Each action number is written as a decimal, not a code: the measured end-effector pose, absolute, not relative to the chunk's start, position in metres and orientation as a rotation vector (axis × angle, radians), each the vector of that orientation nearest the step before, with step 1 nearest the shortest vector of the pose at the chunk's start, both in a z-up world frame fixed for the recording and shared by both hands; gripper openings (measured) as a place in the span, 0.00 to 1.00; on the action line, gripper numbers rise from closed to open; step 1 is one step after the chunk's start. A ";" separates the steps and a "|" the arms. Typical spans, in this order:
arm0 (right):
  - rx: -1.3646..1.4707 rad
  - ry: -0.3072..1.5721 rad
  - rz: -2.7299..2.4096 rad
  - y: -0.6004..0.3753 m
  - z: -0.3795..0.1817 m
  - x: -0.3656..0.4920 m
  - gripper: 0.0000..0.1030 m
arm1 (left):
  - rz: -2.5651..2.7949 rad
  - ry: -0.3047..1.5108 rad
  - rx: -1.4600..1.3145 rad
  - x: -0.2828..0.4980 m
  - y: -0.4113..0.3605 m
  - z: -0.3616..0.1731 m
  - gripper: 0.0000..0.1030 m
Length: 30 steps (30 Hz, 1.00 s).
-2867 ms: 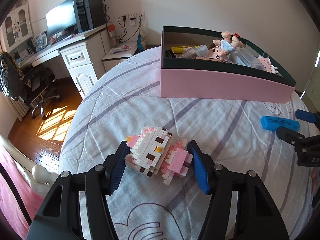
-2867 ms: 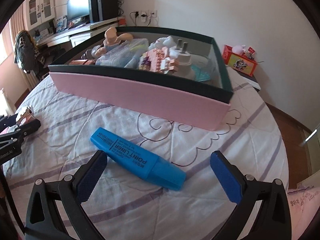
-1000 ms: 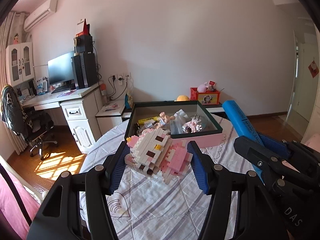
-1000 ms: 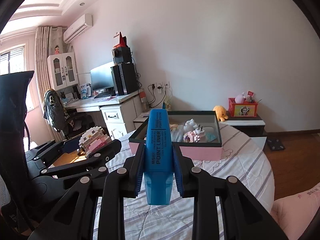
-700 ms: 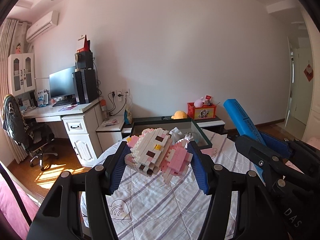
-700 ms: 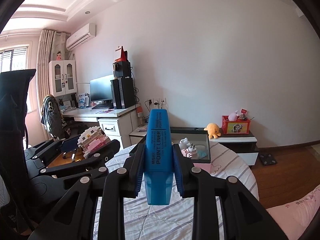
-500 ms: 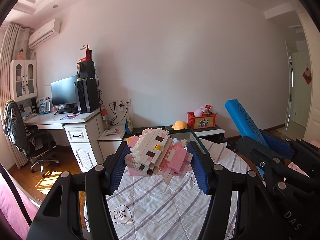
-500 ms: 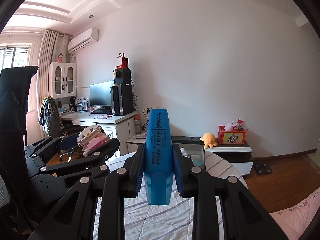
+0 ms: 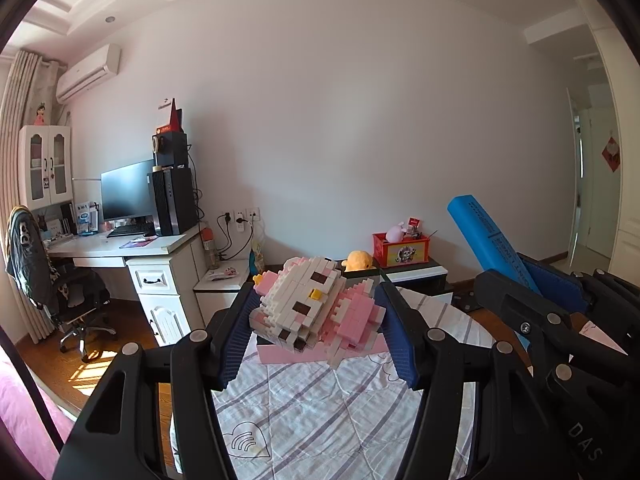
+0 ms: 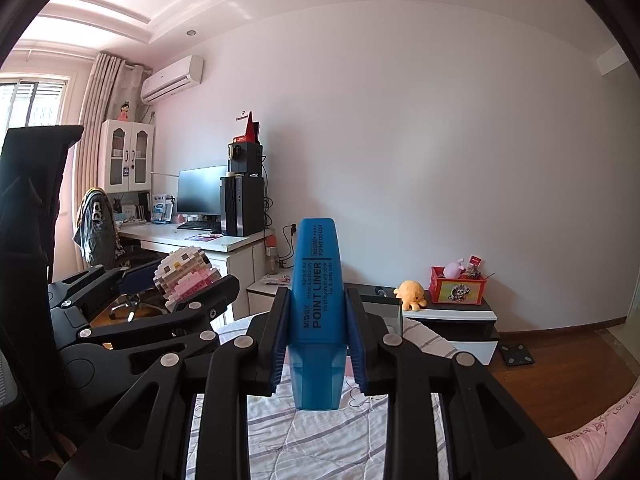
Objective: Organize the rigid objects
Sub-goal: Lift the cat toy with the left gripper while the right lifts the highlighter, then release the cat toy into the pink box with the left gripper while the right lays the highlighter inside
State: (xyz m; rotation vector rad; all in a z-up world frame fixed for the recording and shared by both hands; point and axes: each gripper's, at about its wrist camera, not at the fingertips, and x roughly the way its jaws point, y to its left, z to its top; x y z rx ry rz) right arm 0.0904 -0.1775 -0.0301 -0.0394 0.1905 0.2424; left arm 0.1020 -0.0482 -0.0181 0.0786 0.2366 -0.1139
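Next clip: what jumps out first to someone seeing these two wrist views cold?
Each gripper is holding something up in the air, well above the striped bedspread. The left gripper clamps a pink and white brick-built figure centre frame, and the right gripper is shut on a blue highlighter standing upright between its pads. Behind them, the pink storage box sits on the bed, mostly hidden by the figure.

Bright, even daylight throughout, pouring in from the window [image 10: 30, 108] at far left of the right wrist view. Sun patches glowing on the wooden floor [image 9: 86, 368] by the desk. Soft pinkish cast over the wall [image 9: 360, 128] and ceiling. Sharp focus, no motion blur. Heavy fisheye bending at the edges, black vignette in the corners.
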 end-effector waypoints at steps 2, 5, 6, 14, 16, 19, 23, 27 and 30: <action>-0.039 0.200 0.243 -0.176 -0.033 0.095 0.27 | -0.113 0.246 0.080 0.109 -0.049 -0.022 0.59; -0.043 0.225 0.245 -0.174 -0.037 0.108 0.27 | -0.111 0.271 0.084 0.123 -0.049 -0.028 0.59; -0.049 0.236 0.246 -0.173 -0.039 0.114 0.27 | -0.110 0.282 0.086 0.129 -0.049 -0.030 0.59; -0.062 0.310 0.250 -0.177 -0.056 0.177 0.27 | -0.106 0.356 0.122 0.194 -0.057 -0.055 0.59; -0.063 0.330 0.252 -0.178 -0.061 0.198 0.27 | -0.106 0.378 0.129 0.216 -0.060 -0.061 0.59; -0.064 0.362 0.247 -0.180 -0.071 0.233 0.27 | -0.092 0.415 0.150 0.253 -0.066 -0.072 0.59; -0.045 0.402 0.236 -0.189 -0.087 0.280 0.27 | -0.084 0.467 0.169 0.303 -0.074 -0.087 0.59; -0.037 0.447 0.222 -0.196 -0.105 0.324 0.27 | -0.071 0.506 0.200 0.351 -0.081 -0.104 0.59; -0.026 0.492 0.199 -0.199 -0.122 0.354 0.27 | -0.058 0.544 0.199 0.384 -0.082 -0.120 0.59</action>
